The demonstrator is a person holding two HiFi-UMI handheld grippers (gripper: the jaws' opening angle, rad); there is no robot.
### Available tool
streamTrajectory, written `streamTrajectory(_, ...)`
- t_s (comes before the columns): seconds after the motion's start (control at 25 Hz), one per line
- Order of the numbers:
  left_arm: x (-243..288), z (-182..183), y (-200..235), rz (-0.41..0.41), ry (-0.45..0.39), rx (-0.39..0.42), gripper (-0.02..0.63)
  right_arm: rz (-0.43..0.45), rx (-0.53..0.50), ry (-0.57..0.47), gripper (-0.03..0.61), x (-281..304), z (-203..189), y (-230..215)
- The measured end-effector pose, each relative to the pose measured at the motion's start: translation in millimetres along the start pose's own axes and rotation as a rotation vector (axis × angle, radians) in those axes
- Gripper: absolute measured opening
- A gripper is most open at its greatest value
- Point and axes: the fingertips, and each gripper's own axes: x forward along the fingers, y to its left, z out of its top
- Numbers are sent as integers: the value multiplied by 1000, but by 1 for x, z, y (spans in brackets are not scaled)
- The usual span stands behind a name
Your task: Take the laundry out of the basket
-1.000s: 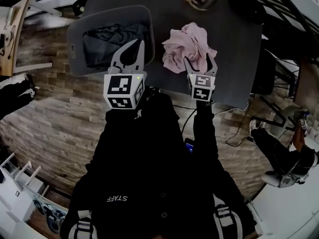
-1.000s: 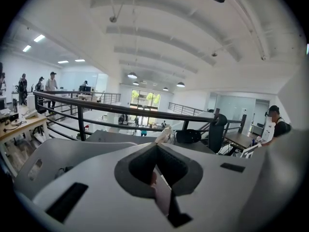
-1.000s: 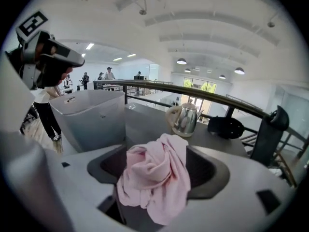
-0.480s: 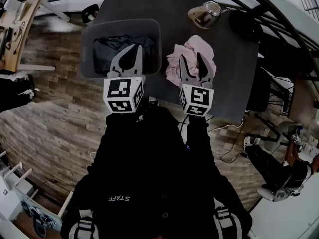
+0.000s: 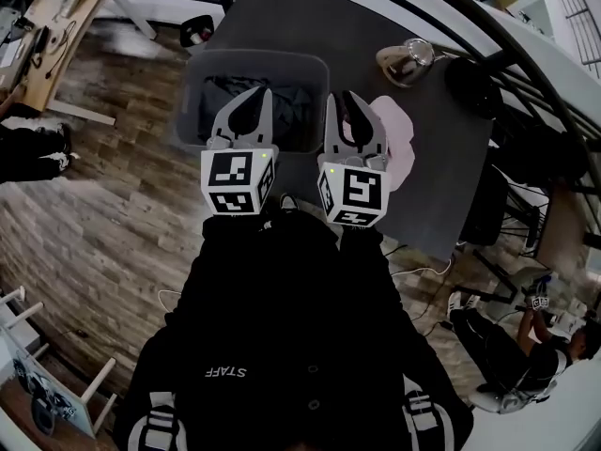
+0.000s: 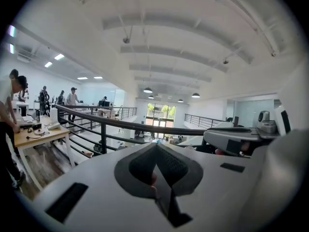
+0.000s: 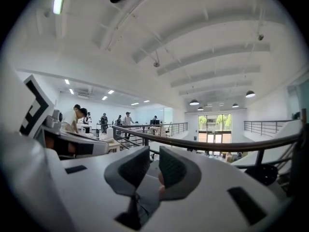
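Observation:
A grey basket (image 5: 197,73) stands on the dark table (image 5: 282,17) with dark laundry (image 5: 296,111) inside. A crumpled pink garment (image 5: 402,144) lies on the table just right of the basket, partly hidden by my right gripper (image 5: 346,101). That gripper is held up above the gap between basket and garment. Its jaws are closing to a narrow gap (image 7: 153,153) with nothing between them. My left gripper (image 5: 255,97) hovers over the basket's near side, its pads (image 6: 166,166) meeting at the tip and holding nothing. Both gripper views look out over the room, not at the laundry.
A glass pot (image 5: 408,59) and a black round object (image 5: 474,83) sit at the table's far right. Cables (image 5: 423,252) trail on the wooden floor by the table's right edge. A railing (image 6: 96,122) and desks with people (image 6: 12,100) lie beyond.
My right gripper has drawn back from the pink garment, moved left toward the basket and narrowed its jaws. The garment stays on the table. The left gripper has barely moved.

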Motion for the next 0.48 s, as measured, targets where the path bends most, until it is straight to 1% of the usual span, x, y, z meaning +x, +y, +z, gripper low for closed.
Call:
streamTrajectory(0.16, -10, 9, 13, 34, -27, 0, 2, 37, 10, -35, 18, 6, 17, 21)
streamTrajectory(0.32, -16, 23, 27, 59, -57, 3, 2, 98, 19, -51, 14, 13, 31, 43)
streamTrajectory(0.48, -22, 36, 40, 77, -91, 3, 2, 136, 4, -74, 14, 19, 43, 62)
